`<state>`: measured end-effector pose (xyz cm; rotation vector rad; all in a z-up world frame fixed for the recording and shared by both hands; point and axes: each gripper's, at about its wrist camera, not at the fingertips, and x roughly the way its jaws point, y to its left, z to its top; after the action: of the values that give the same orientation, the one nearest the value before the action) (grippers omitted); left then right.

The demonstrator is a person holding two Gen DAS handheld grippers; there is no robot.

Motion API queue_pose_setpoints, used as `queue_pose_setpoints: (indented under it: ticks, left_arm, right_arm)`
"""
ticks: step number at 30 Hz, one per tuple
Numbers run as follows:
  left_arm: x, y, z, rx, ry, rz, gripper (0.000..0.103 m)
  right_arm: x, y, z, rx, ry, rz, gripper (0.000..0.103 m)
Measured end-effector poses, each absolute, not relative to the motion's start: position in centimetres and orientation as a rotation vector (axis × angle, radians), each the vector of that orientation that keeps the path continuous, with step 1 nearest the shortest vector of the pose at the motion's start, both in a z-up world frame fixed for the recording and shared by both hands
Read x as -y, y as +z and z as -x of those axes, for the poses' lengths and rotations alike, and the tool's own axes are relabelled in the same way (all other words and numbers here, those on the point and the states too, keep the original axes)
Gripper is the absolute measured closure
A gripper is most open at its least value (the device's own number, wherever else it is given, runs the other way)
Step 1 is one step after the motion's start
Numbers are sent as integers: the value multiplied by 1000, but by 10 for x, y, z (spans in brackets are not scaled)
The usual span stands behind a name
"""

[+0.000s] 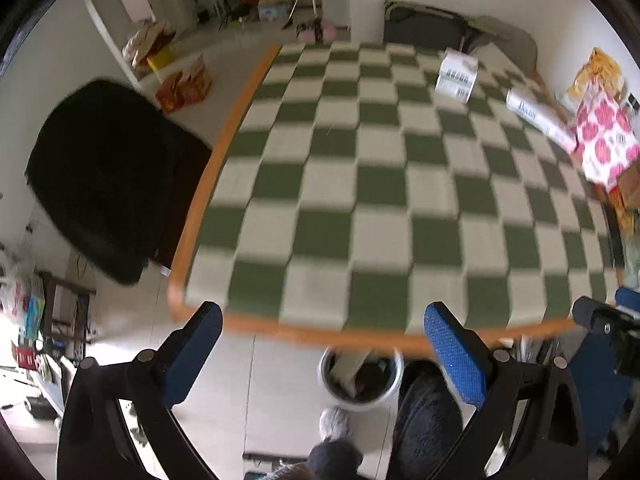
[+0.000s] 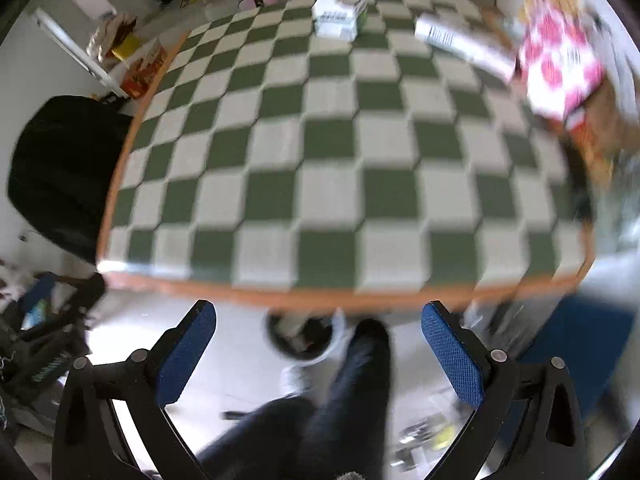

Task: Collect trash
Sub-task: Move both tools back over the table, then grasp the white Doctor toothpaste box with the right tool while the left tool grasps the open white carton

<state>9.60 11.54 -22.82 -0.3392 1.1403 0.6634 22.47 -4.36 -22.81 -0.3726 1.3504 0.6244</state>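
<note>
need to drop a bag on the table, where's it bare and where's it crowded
Bare: the checkered tablecloth from the near orange edge up to the white box. Crowded: the far right side, with the long white box and the pink-patterned box.

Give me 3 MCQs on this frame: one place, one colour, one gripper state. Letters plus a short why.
1. Where is the trash bin?
A. on the table
B. on the floor by the table's near edge
C. on the black chair

2. What colours is the checked tablecloth?
A. red and white
B. blue and yellow
C. green and white

3. How do the two grippers stand?
A. both open, holding nothing
B. both shut on trash
C. left shut, right open

Answers:
1 B, the bin sits on floor tiles below the orange table edge.
2 C, green and white squares show in both views.
3 A, the left gripper and right gripper show wide gaps with nothing between the pads.
</note>
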Motion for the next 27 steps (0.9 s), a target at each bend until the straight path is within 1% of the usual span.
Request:
queue_pose_setpoints:
  ticks: [3,7,8,14,17,21,27]
  left_arm:
    - [-121,-221,-157,-1122,685,311,0]
    - [-128,-221,-245,-1136,724,313,0]
    - [-130,-222,-269,-1148,736,308,0]
    - [-149,-233,-391,-1234,713,295,0]
    - [-165,-243,-443,-1278,656,285,0]
    - [-183,-262,-502,-1361,542,243,0]
    - [-209,-294,-558,-1464,439,269,0]
  right_arm:
    - [28,-224,-306,-1331,608,489,0]
    - [6,-232,-411,-1325,595,646,0]
    - [-2,-237,-445,-1337,603,690,0]
    - [-35,-280,-578,-1421,626,846,0]
    - [-52,-315,-631,-1477,611,935,0]
    - [-70,-358,-676,-1569,612,980,0]
    - [-92,-399,-711,-1657,649,1005,0]
